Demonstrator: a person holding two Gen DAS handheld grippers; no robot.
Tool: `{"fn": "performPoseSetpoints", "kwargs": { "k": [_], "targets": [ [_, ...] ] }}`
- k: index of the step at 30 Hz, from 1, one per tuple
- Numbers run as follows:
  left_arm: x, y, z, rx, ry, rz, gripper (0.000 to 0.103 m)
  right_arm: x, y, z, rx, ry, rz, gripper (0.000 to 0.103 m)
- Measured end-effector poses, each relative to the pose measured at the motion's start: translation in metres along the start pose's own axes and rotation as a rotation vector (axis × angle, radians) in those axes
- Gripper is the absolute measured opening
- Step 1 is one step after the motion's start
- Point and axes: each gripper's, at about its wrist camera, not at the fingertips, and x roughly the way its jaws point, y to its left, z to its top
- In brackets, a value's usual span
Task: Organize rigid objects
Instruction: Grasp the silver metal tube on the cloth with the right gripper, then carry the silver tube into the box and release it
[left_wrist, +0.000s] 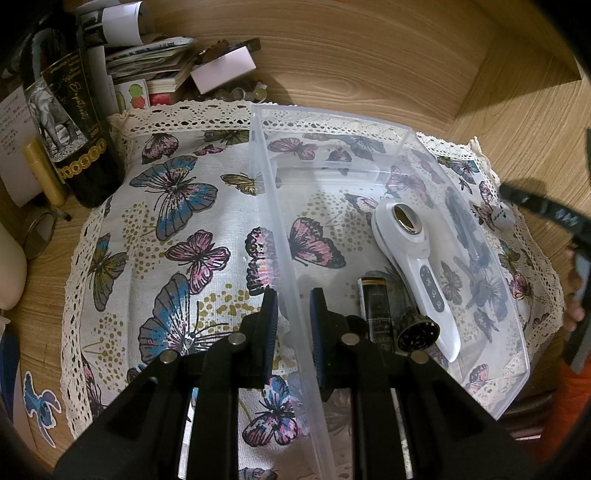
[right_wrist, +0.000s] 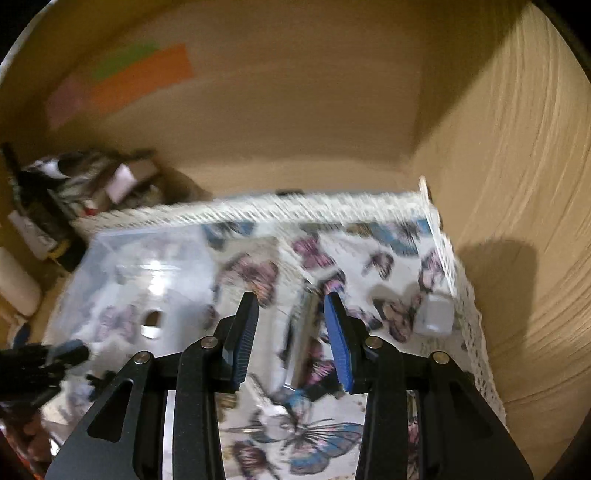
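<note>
So the whole setup sits on a wood-grain desk (left_wrist: 369, 55) tucked into a corner, with wood-look panels rising behind and to the right. A cream cloth (left_wrist: 177, 221) printed with blue, pink and olive butterflies and edged in lace covers the middle of it. On the cloth there's a clear plastic bin (left_wrist: 436, 162), rectangular with thin see-through walls. Inside it lie a white handheld device (left_wrist: 417, 258) with a round metallic head and a row of buttons on its smooth handle, a dark slim tube (left_wrist: 375, 310) beside it, and a small black perforated cylinder (left_wrist: 417, 330) touching the handle end. The left tool (left_wrist: 293, 321) straddles the bin's left wall with a narrow gap, one blue ribbed pad on each side; whether it actually pinches the wall is hard to tell. The right tool (right_wrist: 291, 339) hangs over the cloth, jaws moderately apart and holding nothing, though that view is blurry. A small whitish bottle (right_wrist: 436, 317) sits near the cloth's right edge. A dark wine bottle (left_wrist: 74, 122) and stacked papers (left_wrist: 155, 55) crowd the back left corner.
</note>
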Motion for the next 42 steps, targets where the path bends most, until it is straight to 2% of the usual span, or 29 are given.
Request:
{"fn": "performPoseSetpoints", "kwargs": {
  "k": [3, 7, 12, 15, 17, 18, 24, 29, 42],
  "targets": [
    [0.000, 0.000, 0.000, 0.001, 0.000, 0.001, 0.016, 0.027, -0.005, -0.007, 0.005, 0.070, -0.022, 0.034],
    [0.000, 0.000, 0.000, 0.001, 0.000, 0.000, 0.016, 0.054, -0.005, -0.017, 0.003, 0.144, -0.002, 0.034],
    [0.000, -0.001, 0.000, -0.001, 0.001, -0.002, 0.016, 0.084, 0.002, -0.024, -0.026, 0.209, -0.021, 0.034],
    [0.001, -0.001, 0.000, -0.001, 0.001, -0.003, 0.016, 0.084, 0.010, -0.025, -0.069, 0.182, -0.057, 0.031],
    [0.001, -0.001, 0.000, -0.002, 0.000, -0.003, 0.016, 0.083, 0.013, -0.026, -0.086, 0.177, -0.065, 0.017],
    [0.001, -0.001, 0.000, -0.002, 0.001, -0.003, 0.016, 0.083, 0.014, -0.025, -0.087, 0.177, -0.062, 0.015],
    [0.001, -0.001, 0.000, -0.001, 0.000, -0.003, 0.016, 0.072, 0.014, -0.025, -0.060, 0.162, -0.027, 0.015],
    [0.001, -0.002, 0.000, 0.002, 0.000, -0.001, 0.016, 0.049, 0.014, -0.019, -0.054, 0.101, -0.005, 0.015],
    [0.001, 0.001, 0.002, -0.001, 0.001, -0.004, 0.016, -0.015, 0.051, 0.002, -0.119, -0.067, 0.089, 0.015]
  ]
}}
